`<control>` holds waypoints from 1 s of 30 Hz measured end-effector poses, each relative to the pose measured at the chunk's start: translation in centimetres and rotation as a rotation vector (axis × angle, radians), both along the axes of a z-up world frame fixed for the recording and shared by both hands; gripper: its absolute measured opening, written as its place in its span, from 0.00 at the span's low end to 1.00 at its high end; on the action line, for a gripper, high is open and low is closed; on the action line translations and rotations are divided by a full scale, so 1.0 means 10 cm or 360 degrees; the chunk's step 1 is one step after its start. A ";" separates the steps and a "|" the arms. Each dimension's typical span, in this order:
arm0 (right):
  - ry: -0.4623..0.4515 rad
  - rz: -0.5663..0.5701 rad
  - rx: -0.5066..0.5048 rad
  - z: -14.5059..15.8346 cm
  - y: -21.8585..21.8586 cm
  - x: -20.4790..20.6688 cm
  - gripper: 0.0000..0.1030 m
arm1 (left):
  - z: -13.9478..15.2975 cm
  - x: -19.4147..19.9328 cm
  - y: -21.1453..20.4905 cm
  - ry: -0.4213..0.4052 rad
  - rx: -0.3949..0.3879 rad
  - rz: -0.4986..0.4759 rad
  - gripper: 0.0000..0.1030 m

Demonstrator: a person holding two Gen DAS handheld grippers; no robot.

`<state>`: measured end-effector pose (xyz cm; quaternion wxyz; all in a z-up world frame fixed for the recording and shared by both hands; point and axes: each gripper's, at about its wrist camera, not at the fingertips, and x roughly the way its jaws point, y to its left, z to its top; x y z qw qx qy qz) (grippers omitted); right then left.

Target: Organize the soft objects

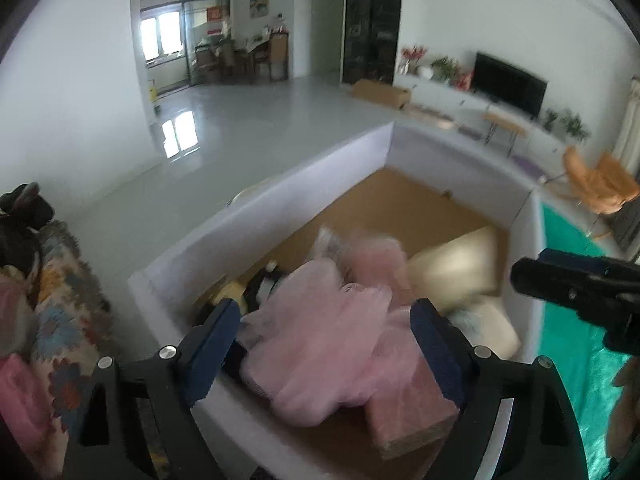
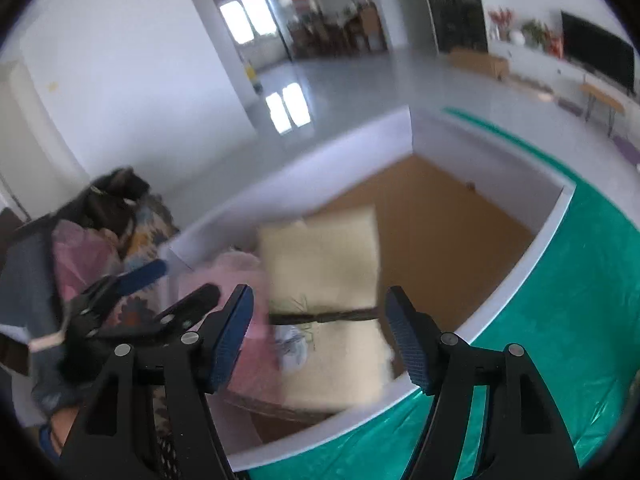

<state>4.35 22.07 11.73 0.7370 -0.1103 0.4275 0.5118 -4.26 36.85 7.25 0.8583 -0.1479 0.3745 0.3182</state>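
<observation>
A white-walled box (image 1: 280, 192) with a brown floor holds soft things: a pink tulle piece (image 1: 320, 328), a pink folded cloth (image 1: 416, 420) and cream pillows (image 1: 456, 264). My left gripper (image 1: 324, 344) is open above the box, its fingers on either side of the pink tulle, no grip showing. My right gripper (image 2: 320, 332) is open above the box (image 2: 556, 216), over a cream pillow (image 2: 324, 272) with a dark band across it. The right gripper also shows at the right in the left wrist view (image 1: 576, 284). The left gripper shows at the left in the right wrist view (image 2: 160, 288).
A pile of patterned and pink fabrics (image 1: 60, 312) with a dark item on top lies left of the box. A green cloth (image 2: 560, 320) covers the surface right of the box. Beyond are a grey floor, a TV (image 1: 508, 80) and an orange chair (image 1: 600, 184).
</observation>
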 end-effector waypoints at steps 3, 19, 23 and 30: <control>0.0037 -0.0014 0.0017 -0.08 -0.14 0.01 0.70 | -0.10 -0.06 -0.07 0.0073 0.0054 0.0059 0.84; -0.0195 -0.0028 -0.0198 0.11 -0.34 -0.09 0.70 | 0.26 -0.34 -0.42 0.0055 0.0099 0.0334 0.84; -0.0209 -0.0022 -0.0212 0.11 -0.33 -0.14 0.70 | 0.25 -0.39 -0.42 0.0053 0.0083 0.0342 0.85; -0.0213 -0.0002 -0.0244 0.09 -0.27 -0.17 0.70 | 0.24 -0.44 -0.36 0.0078 0.0053 0.0377 0.85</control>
